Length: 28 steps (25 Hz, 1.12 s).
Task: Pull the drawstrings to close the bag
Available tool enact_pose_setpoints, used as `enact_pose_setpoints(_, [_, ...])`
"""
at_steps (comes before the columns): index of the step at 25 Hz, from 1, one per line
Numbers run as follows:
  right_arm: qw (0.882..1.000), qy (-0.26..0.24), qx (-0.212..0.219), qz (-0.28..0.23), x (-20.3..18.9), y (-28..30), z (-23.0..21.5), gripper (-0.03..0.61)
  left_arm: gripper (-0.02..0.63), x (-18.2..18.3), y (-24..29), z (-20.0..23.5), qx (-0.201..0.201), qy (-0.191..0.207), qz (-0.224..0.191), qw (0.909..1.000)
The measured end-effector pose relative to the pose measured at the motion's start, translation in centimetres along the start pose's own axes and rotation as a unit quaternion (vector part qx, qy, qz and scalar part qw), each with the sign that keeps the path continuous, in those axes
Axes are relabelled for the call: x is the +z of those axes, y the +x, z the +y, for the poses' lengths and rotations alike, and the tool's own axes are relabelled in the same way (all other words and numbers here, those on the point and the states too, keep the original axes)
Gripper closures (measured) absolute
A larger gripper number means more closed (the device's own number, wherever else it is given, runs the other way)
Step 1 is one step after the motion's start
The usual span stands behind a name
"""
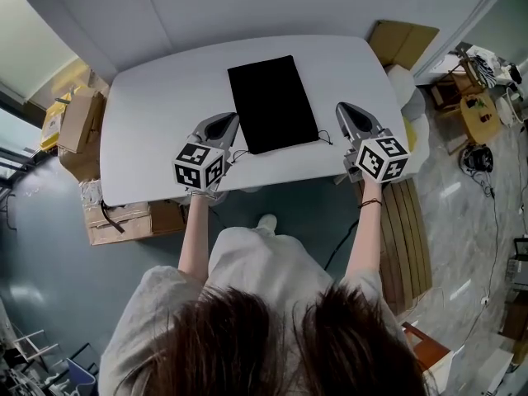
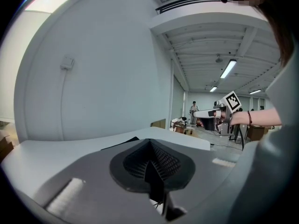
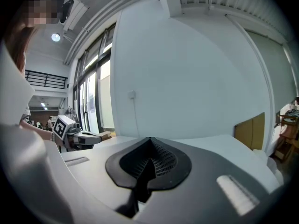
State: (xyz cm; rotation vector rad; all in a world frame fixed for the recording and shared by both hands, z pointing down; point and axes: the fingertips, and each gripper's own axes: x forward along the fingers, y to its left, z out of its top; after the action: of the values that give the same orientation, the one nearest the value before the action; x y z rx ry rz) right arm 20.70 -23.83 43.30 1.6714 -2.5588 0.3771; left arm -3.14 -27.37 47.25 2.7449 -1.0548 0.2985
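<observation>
Bag (image 1: 272, 101) flat between left hand-held gripper (image 1: 232, 119), right hand-held gripper (image 1: 343, 108).

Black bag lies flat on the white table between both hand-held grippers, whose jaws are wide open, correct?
Not quite: the left hand-held gripper and the right hand-held gripper both have their jaws shut, as each gripper view shows. The rest holds.

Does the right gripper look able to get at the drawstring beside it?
Probably yes: the drawstring lies on the table just beside the right gripper, nothing between, though its jaws are shut.
</observation>
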Motion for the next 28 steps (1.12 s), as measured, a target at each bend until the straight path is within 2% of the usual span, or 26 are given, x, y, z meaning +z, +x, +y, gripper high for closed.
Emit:
enact_pose_setpoints(7, [0.999,0.007,0.005,0.039,-2.5,1.6,-1.3,0.565,0.625,-2.4,1.0,0.9,0.001,-0.003,0.035,0.9994])
enact_pose_setpoints(13, [0.996,0.010,0.033,0.080,-4.1,2.7,-2.1,0.565,0.624,-4.6,1.2,0.8,0.008,-0.014,0.078,0.9968])
enact_pose_setpoints(28, [0.974,-0.019,0.094,0.205,-10.1,5.3,-3.2,0.565,0.623,-10.2,1.1,1.2,0.035,-0.034,0.176,0.9832])
